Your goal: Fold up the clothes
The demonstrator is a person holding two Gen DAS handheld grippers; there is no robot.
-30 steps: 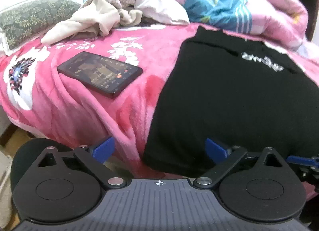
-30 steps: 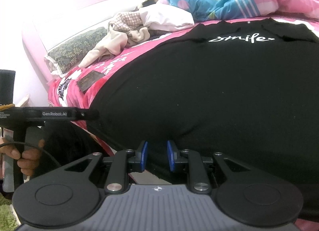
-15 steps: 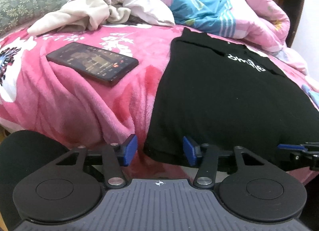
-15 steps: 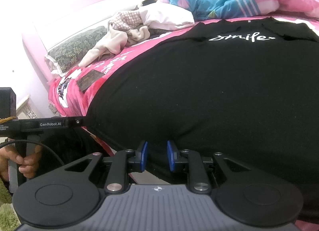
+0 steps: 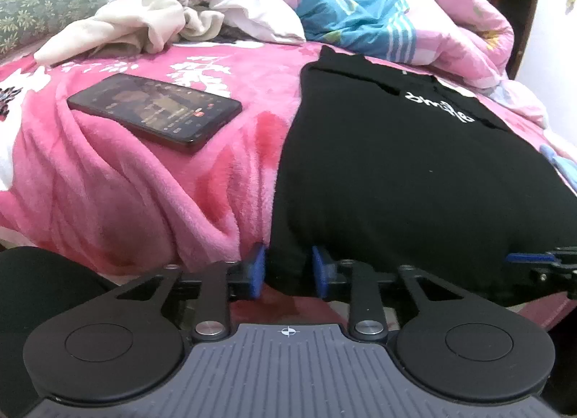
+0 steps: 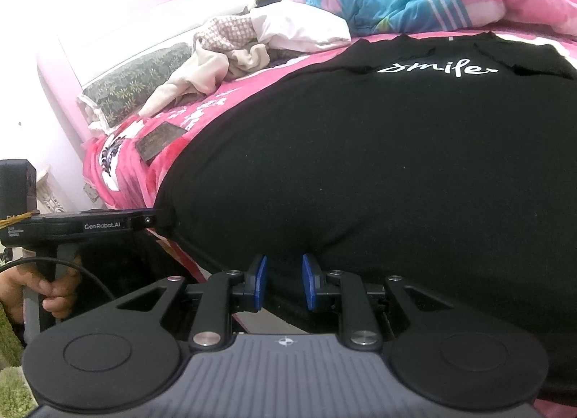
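Blue fingers (image 5: 256, 271) pinch soft black shirt (image 5: 414, 173) hem.

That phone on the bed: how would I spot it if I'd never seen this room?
Start at the pink fleece blanket covering the bed. Left of the spread-out black T-shirt and nearer than the heap of beige clothes, the phone lies flat, screen up and lit. It is the only hard, glossy slab among soft fabrics.

Soft indoor light; upper-left wall blown out; strong fisheye bending edges; slight softness.
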